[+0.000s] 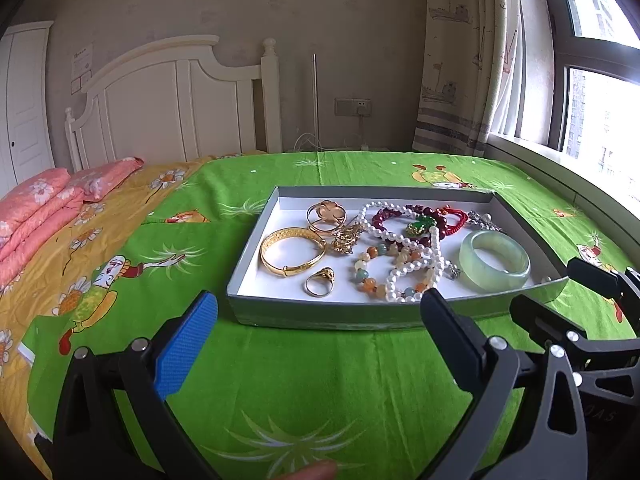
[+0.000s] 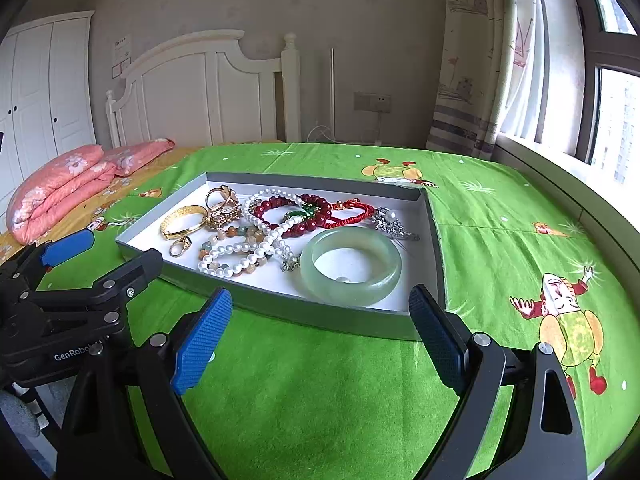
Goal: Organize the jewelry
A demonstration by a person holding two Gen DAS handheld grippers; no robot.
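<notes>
A shallow grey tray (image 1: 320, 316) with a white floor lies on the green cloth and holds the jewelry. In it are a gold bangle (image 1: 292, 251), a gold ring (image 1: 320, 282), a pearl necklace (image 1: 404, 240), a dark red bead bracelet (image 1: 384, 220) and a pale jade bangle (image 1: 495, 260). My left gripper (image 1: 319, 300) hangs open just short of the tray's near wall, with nothing between its fingers. My right gripper (image 2: 320, 296) is open too, in front of the jade bangle (image 2: 350, 266) at the tray's (image 2: 280, 308) near right corner, and touches nothing.
The green cartoon cloth (image 1: 304, 392) covers a bed. A folded pink quilt (image 1: 36, 208) lies far left, by the white headboard (image 1: 172, 100). A window ledge (image 2: 560, 168) and curtain run along the right. A person's fingertip (image 1: 316, 470) shows at the bottom edge.
</notes>
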